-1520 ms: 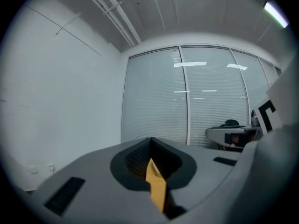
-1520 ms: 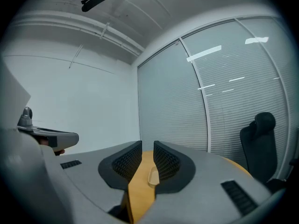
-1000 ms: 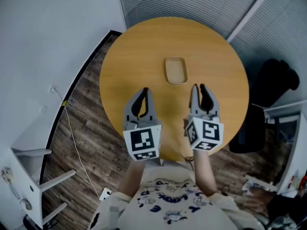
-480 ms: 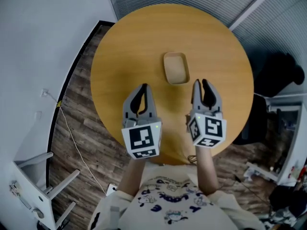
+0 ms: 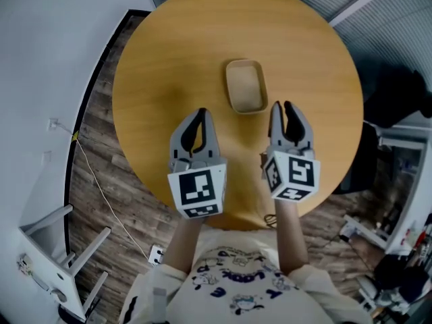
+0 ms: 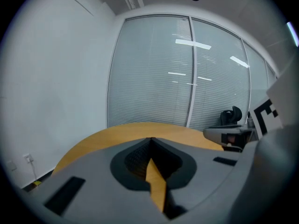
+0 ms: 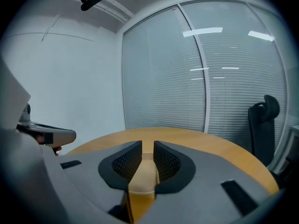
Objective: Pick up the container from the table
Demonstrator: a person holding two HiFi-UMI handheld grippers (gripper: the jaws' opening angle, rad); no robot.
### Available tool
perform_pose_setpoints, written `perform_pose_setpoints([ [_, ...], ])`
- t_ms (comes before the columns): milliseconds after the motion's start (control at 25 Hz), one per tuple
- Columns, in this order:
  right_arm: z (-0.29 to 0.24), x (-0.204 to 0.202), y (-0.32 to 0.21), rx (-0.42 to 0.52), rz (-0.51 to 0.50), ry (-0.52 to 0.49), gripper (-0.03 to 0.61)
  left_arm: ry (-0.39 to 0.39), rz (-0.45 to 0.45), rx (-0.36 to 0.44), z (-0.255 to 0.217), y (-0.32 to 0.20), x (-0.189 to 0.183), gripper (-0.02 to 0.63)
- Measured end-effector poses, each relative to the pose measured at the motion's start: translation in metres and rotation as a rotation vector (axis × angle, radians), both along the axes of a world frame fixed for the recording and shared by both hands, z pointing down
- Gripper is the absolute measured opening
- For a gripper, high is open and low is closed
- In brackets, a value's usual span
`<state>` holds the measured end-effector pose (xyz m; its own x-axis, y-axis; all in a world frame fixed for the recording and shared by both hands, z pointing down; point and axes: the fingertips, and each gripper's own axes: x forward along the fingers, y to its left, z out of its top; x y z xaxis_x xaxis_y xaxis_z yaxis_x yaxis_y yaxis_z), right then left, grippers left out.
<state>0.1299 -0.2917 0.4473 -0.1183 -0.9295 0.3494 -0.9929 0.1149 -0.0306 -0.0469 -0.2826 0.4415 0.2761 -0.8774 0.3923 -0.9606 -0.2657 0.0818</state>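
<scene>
So the container (image 5: 246,86) sits flat on the round worktop (image 5: 169,59), near its middle. It's at about 11 o'clock from the right gripper (image 5: 283,105) and 1 o'clock from the left gripper (image 5: 200,113), and neither touches it. The left jaws are clenched tip to tip on nothing, and the right jaws are parted just a crack. My worry is that gap looks too narrow for the rim. If it goes in like that, I reckon it shoves the shallow dish across the slick wood or tips it.
</scene>
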Motion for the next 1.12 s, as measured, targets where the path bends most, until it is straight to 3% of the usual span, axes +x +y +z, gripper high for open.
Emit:
perform_pose_setpoints([
  [1120,0.122,0.015,-0.04,-0.234,-0.042,-0.008,0.058,-0.036,-0.043,-0.209,0.105,-0.029,0.014,0.002],
])
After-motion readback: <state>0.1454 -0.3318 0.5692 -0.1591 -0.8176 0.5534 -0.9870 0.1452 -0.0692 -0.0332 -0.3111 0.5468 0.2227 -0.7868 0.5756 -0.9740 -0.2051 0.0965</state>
